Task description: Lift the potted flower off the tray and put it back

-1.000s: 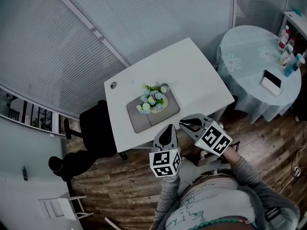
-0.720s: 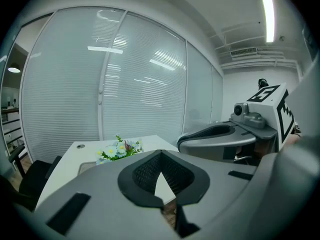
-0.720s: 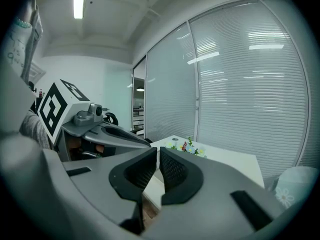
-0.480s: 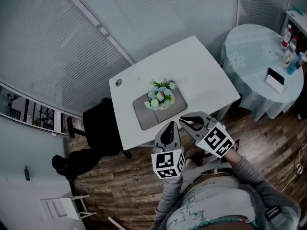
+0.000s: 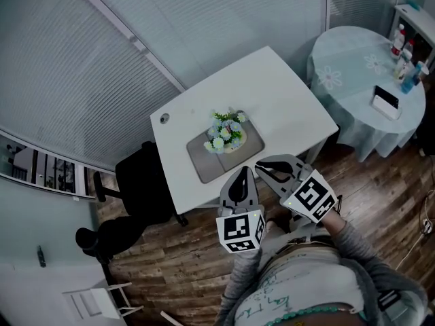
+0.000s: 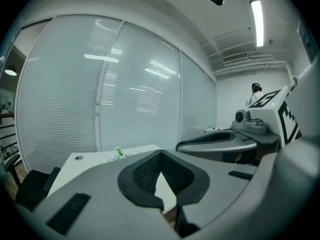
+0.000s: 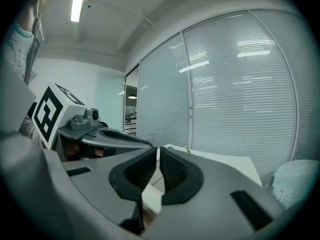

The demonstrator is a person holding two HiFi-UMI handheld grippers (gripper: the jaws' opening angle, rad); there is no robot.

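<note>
The potted flower [image 5: 225, 131], pale blue and white blooms in a light pot, stands on the grey tray [image 5: 204, 160] in the middle of the white table [image 5: 272, 94]. Both grippers hover side by side off the table's near edge, short of the tray. My left gripper [image 5: 241, 173] is shut with nothing in it, and its own view shows its jaws [image 6: 160, 155] meeting, with the flower [image 6: 119, 153] small beyond. My right gripper [image 5: 261, 169] is shut and empty too [image 7: 158, 151]. Each gripper view shows the other gripper alongside.
A round table [image 5: 353, 94] with a pale cloth, bottles [image 5: 406, 60] and a small box [image 5: 385, 101] stands at the right. A black chair [image 5: 139, 189] sits at the white table's left. Blinds cover the wall behind. Wooden floor lies below me.
Both grippers have risen a little, still shut and side by side before the table's near edge. The flower has stayed on the tray.
</note>
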